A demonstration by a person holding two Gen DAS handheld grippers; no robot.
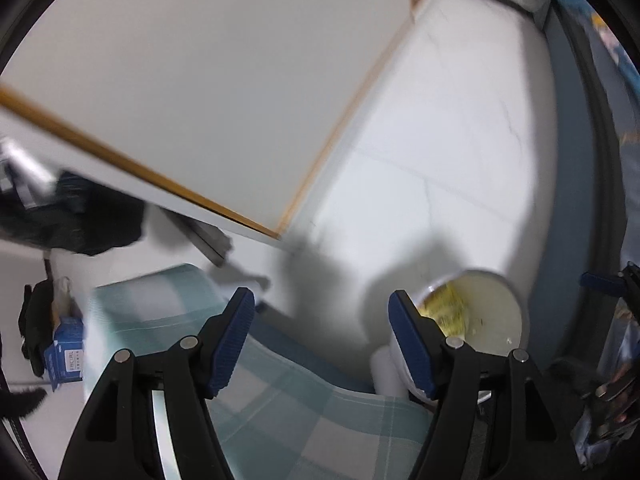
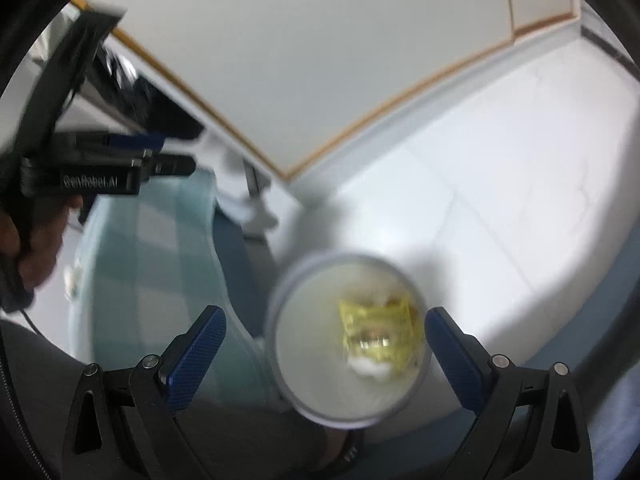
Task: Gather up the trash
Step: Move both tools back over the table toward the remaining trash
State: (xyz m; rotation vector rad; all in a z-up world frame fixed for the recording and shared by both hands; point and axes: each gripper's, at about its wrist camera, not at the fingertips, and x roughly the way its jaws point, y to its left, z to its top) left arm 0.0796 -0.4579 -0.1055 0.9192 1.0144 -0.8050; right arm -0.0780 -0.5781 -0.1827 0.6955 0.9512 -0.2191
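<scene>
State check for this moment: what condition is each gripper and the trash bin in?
left gripper: open, nothing between its pads.
right gripper: open, holding nothing.
white trash bin: uncovered, upright on the floor.
yellow wrapper: crumpled, lying inside the bin.

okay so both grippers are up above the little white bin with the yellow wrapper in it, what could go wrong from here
Both views are motion-blurred, so aim may be poor; trash dropped now could miss the white bin and land on the floor. The bin sits close beside the checked cloth, so a gripper coming down might bump and tip it. The yellow wrapper lies loose inside and could spill out. The left gripper and right gripper are both open and empty.
</scene>
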